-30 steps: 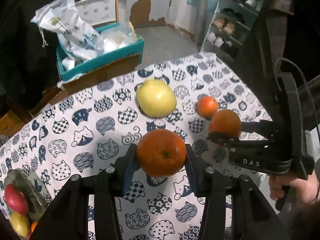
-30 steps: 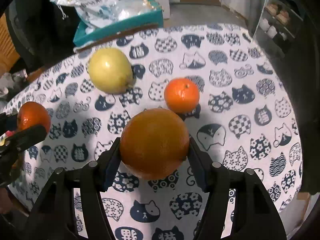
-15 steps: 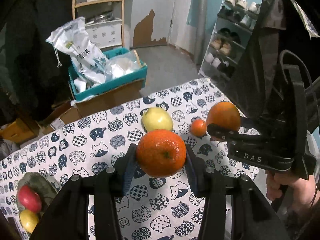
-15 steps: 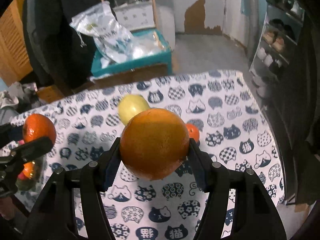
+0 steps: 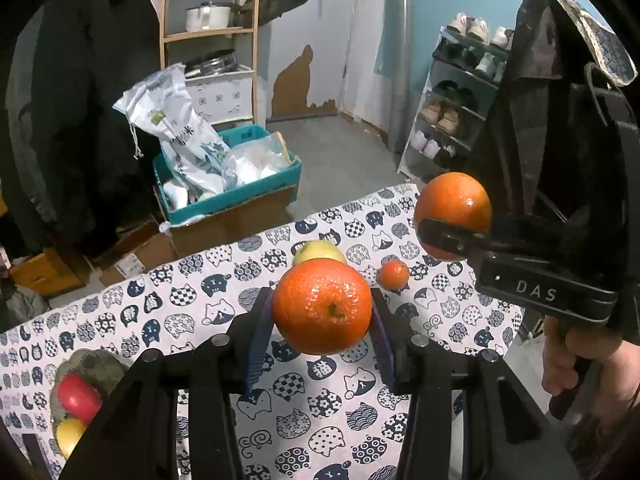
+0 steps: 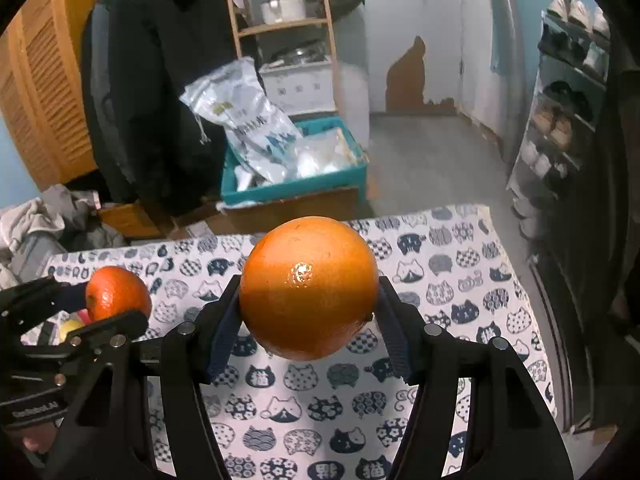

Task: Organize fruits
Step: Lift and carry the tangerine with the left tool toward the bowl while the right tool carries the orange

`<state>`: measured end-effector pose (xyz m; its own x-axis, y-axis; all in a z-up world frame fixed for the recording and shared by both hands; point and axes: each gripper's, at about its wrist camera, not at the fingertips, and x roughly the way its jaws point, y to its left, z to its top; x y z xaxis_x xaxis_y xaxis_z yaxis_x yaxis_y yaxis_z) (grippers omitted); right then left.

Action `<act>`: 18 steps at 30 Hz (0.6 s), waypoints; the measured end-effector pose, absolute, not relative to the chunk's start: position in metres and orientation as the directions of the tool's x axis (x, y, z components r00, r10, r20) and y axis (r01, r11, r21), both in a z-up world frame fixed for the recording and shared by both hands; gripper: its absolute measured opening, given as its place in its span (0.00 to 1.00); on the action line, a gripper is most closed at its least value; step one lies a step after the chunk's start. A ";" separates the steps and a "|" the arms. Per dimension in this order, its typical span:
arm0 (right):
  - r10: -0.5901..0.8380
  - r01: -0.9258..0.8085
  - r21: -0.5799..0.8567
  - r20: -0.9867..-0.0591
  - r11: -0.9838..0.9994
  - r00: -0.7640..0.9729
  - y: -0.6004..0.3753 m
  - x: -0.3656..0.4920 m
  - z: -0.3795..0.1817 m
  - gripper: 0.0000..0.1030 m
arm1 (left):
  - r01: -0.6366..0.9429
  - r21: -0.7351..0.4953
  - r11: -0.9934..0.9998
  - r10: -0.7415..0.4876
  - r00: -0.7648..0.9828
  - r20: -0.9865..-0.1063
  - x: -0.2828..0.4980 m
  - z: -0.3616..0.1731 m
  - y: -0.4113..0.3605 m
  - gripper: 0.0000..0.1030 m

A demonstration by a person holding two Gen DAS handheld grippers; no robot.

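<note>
Fruits are in both tools at once: nearest me, the left gripper (image 5: pixel 322 316) pinches a mandarin (image 5: pixel 322 306) by its sides between the blue pads, clear above the cat-print tablecloth (image 5: pixel 192 304), and just beside it the right gripper (image 6: pixel 308 312) clamps a bigger orange (image 6: pixel 309 288) the same way, pads pressed on its widest part so a round, slippery thing cannot roll out. Both are carried high, I judge, so they pass over whatever lies on the cloth. Low at the left edge a bowl (image 5: pixel 94 360) holds a red fruit (image 5: pixel 78 396) and a yellow one (image 5: pixel 70 436), which looks like the collecting spot and the likely goal for these two. Further across the table a pale green fruit (image 5: pixel 316 250) and a small tangerine (image 5: pixel 394 275) sit loose, not yet gathered. Beyond the table edge stands a teal box (image 5: pixel 236 196) stuffed with plastic bags, apart from the job
</note>
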<state>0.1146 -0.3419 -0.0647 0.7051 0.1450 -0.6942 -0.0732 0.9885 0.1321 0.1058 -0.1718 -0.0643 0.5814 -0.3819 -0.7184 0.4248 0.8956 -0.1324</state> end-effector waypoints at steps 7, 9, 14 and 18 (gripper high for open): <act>0.164 -0.102 0.131 -0.666 0.986 0.728 -0.329 0.109 -0.046 0.61 | 0.409 -0.139 0.902 -0.380 0.599 -0.705 0.102 -0.055 -0.158 0.45; 0.171 -0.113 0.131 -0.662 0.985 0.730 -0.324 0.108 -0.043 0.61 | 0.402 -0.139 0.905 -0.376 0.605 -0.702 0.100 -0.053 -0.153 0.45; 0.190 -0.137 0.132 -0.654 0.982 0.732 -0.311 0.109 -0.038 0.61 | 0.380 -0.137 0.915 -0.362 0.620 -0.696 0.097 -0.051 -0.138 0.45; 0.214 -0.165 0.137 -0.653 0.977 0.727 -0.295 0.110 -0.036 0.61 | 0.350 -0.137 0.927 -0.342 0.634 -0.694 0.094 -0.050 -0.120 0.45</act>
